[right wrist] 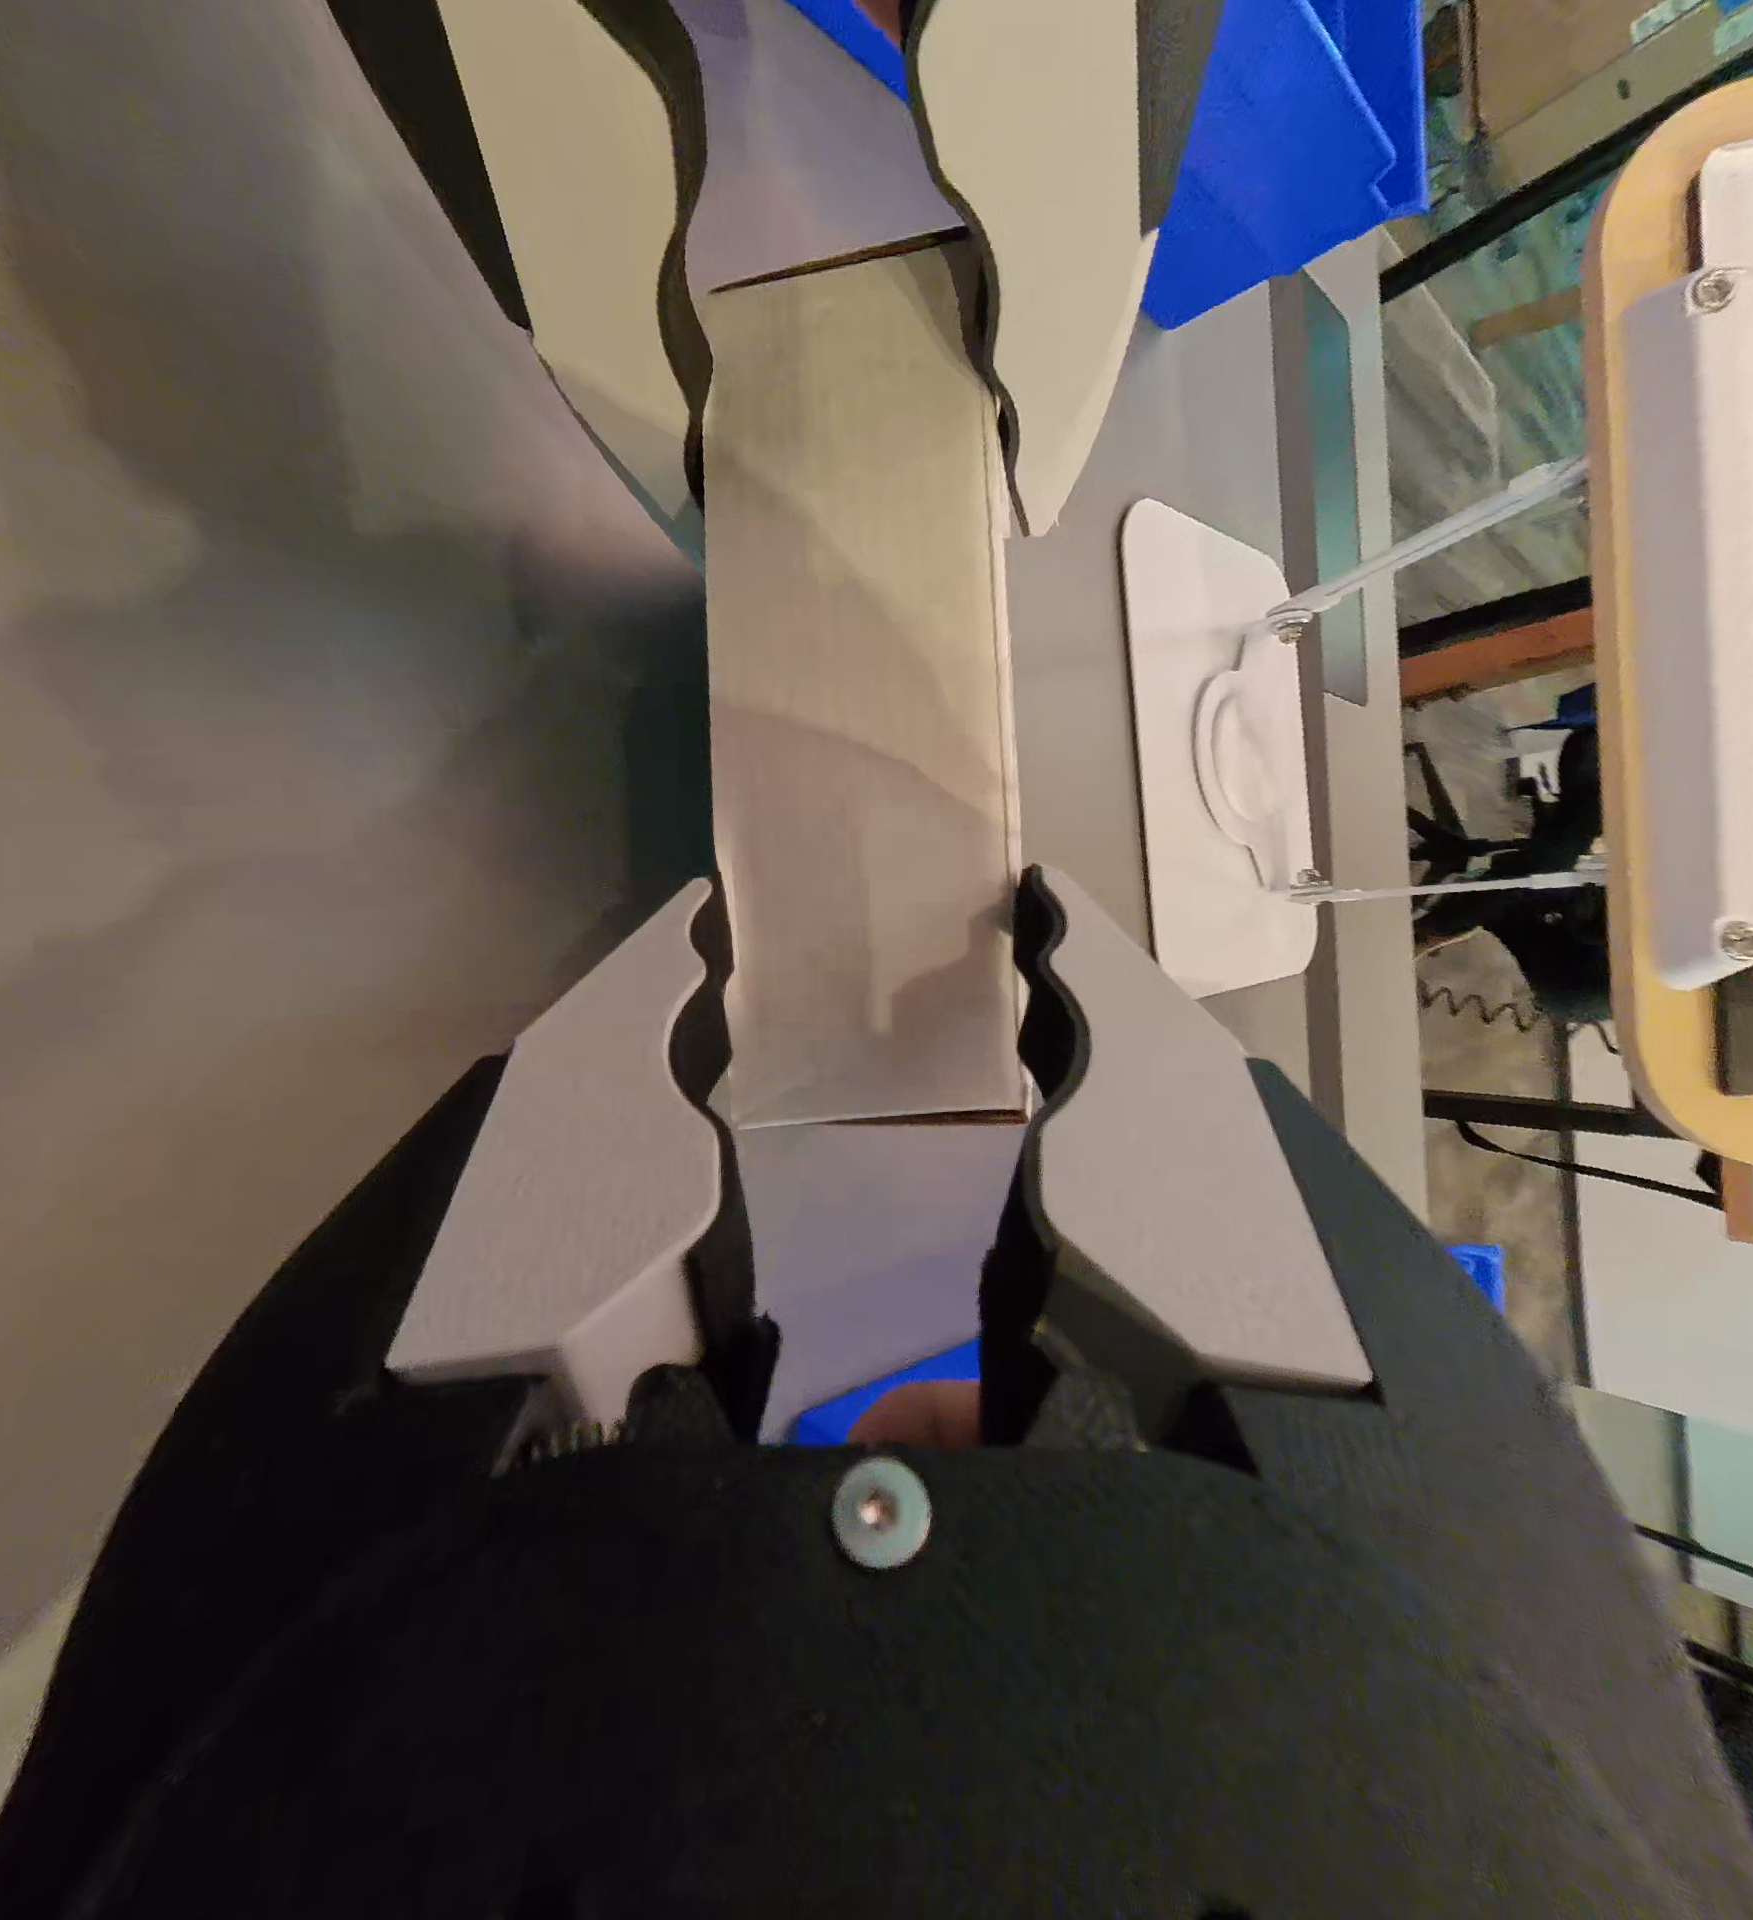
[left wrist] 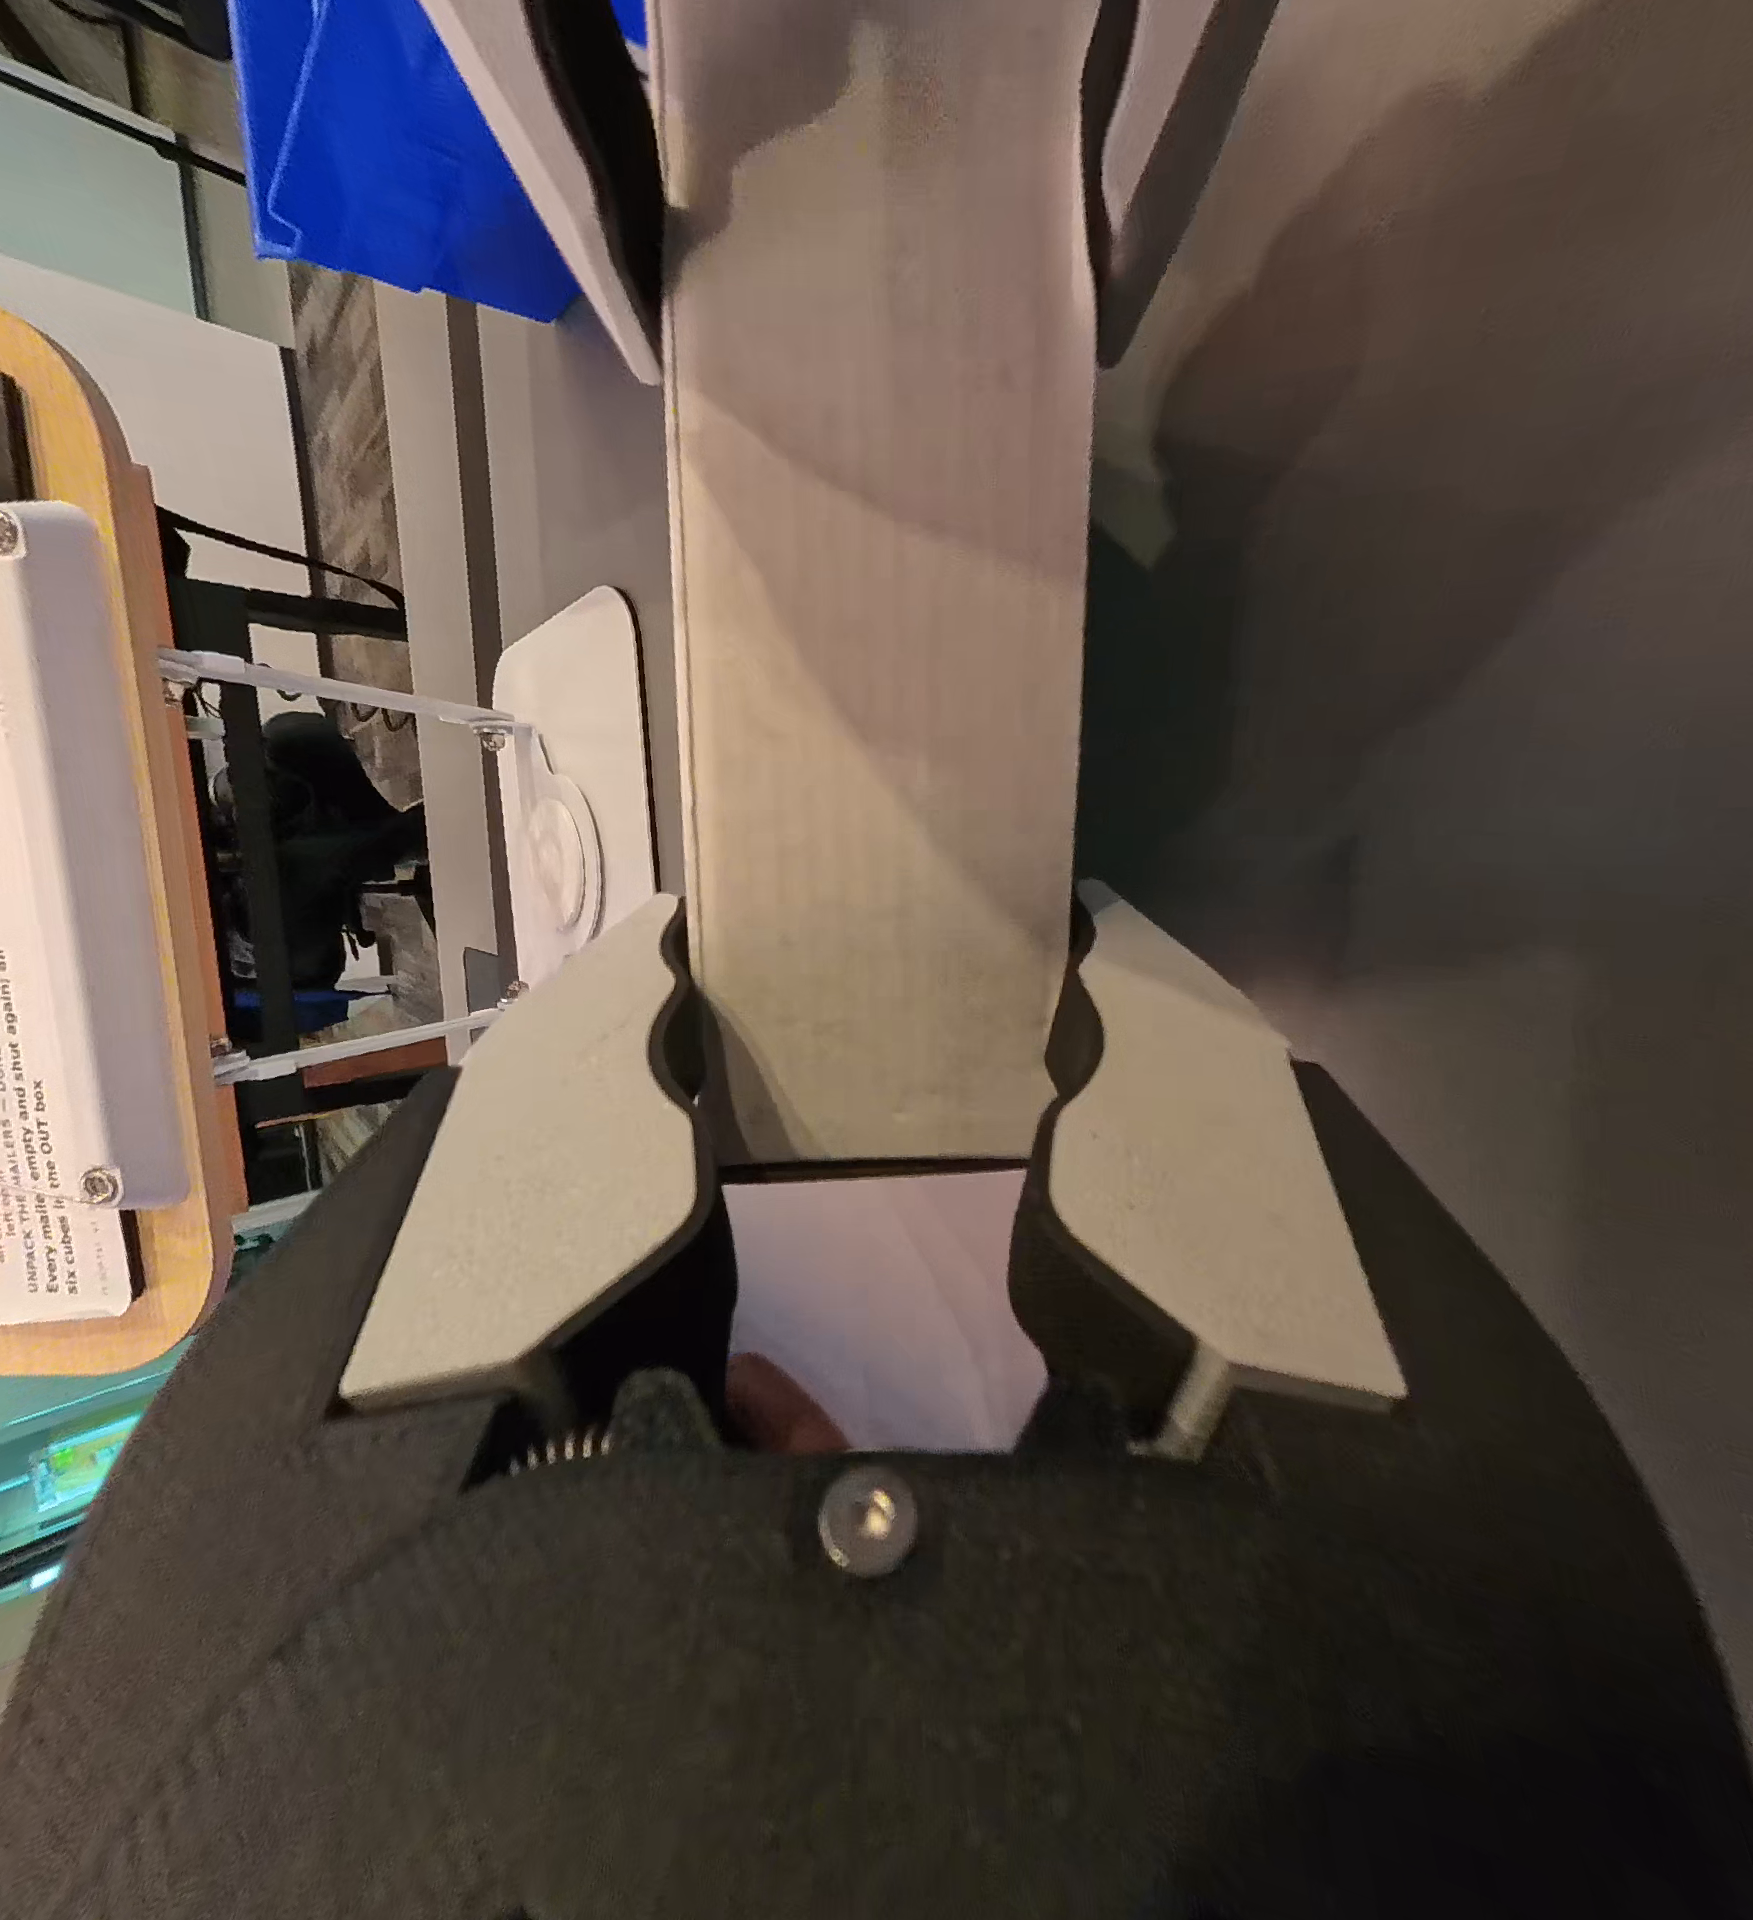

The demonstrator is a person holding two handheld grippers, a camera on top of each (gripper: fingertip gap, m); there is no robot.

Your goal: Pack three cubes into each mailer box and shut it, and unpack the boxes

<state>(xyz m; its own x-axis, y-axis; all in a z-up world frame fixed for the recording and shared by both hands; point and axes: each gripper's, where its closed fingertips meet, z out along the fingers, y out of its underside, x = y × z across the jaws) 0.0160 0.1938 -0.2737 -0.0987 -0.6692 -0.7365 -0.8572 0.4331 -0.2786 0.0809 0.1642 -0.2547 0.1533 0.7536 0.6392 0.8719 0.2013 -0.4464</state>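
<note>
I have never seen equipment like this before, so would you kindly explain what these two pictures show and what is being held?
There is no robot here: a person holds a handheld two-finger gripper in each hand, and each picture comes from a camera on one gripper, looking along its fingers. In the left wrist view, the left gripper closes on one end of a white mailer box. In the right wrist view, the right gripper clamps the opposite end of that same box, with the other gripper visible at the far end. Behind are a blue bin, a grey table and a stand holding a printed sheet.
</note>
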